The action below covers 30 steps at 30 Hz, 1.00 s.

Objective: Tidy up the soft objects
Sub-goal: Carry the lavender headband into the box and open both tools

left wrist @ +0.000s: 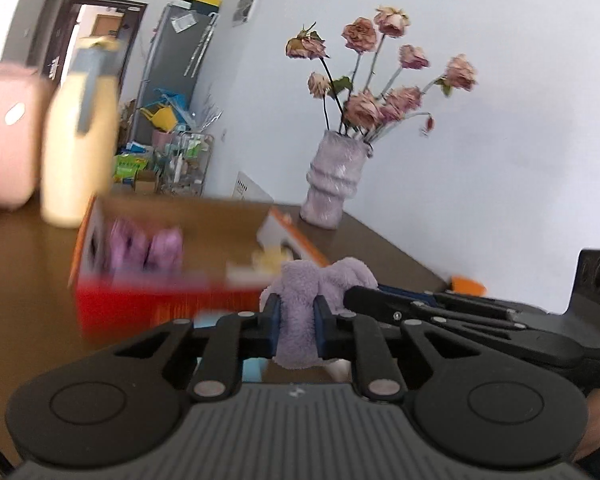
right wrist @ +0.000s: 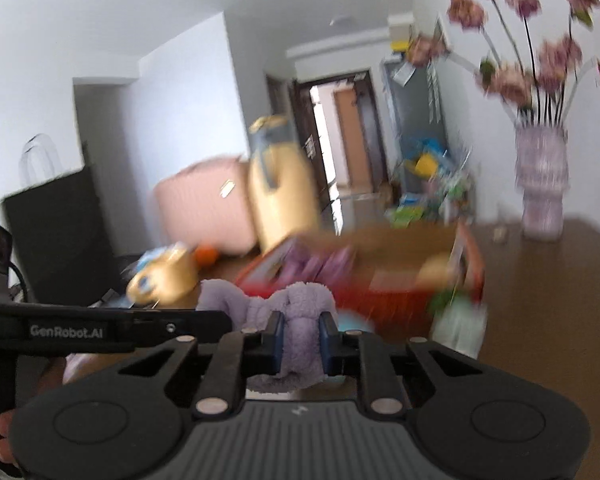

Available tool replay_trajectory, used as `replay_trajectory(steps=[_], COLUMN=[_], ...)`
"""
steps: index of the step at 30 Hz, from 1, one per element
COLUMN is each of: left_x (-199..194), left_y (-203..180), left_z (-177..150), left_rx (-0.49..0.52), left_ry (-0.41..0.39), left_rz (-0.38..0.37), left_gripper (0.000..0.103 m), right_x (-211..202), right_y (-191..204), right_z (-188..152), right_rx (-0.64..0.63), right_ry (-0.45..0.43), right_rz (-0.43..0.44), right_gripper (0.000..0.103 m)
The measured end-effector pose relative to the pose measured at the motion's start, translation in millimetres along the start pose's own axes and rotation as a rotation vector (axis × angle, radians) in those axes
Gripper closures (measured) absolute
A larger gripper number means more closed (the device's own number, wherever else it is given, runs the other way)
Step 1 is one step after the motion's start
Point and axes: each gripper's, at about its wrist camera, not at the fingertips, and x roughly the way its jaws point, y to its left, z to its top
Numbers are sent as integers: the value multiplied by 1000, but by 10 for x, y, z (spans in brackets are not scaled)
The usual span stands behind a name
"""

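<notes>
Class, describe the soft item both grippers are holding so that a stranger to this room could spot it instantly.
Start at the brown table with the vase of dried roses. In front of the open red cardboard box, the left gripper and right gripper each pinch a lavender fleece cloth. Unlike the purple items inside the box, it is pale, fuzzy and bunched between blue pads.

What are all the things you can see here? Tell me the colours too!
fluffy cloth: 1, lilac, pinched by both grippers at once
box: 1, red and orange, open, on the table, purple soft things inside
table: 1, dark brown
bottle: 1, cream with blue strap, behind the box
case: 1, pink, beside the bottle
vase: 1, pale lilac, against the wall
roses: several, dried pink, in the vase
left gripper: black, blue fingers
right gripper: black, blue fingers
</notes>
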Motion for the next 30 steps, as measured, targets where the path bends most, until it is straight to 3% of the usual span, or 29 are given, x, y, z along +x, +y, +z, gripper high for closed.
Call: replay_trajectory(steps=[4, 7, 10, 15, 18, 21, 23, 27, 30], left_x=[1016, 1824, 2513, 3095, 3226, 3168, 3039, 2633, 2144], left_y=[257, 525, 757, 1070, 1143, 1148, 1145, 978, 784], left_z=[698, 961, 1056, 1020, 962, 972, 1010, 1195, 1371], left_rx=[-32, -84, -108, -169, -186, -184, -198, -133, -68], left_ry=[75, 173, 275, 331, 356, 354, 350, 295, 234], left_rz=[23, 54, 45, 94, 130, 155, 157, 171, 197], left_gripper=[86, 86, 87, 86, 82, 75, 65, 58, 46], right_x=[836, 1549, 2262, 2943, 3158, 3245, 3215, 2890, 2523], right_y=[-466, -880, -1262, -1553, -1617, -1572, -1525, -1431, -1280], right_z=[722, 1051, 1194, 1117, 1046, 991, 990, 1178, 1376], right_rx=[-8, 29, 53, 35, 11, -58, -83, -69, -98], right_ry=[36, 112, 214, 302, 348, 382, 382, 339, 291], right_rz=[-61, -120, -180, -285, -333, -379, -392, -370, -367], right_gripper=[85, 85, 85, 84, 79, 80, 76, 68, 61])
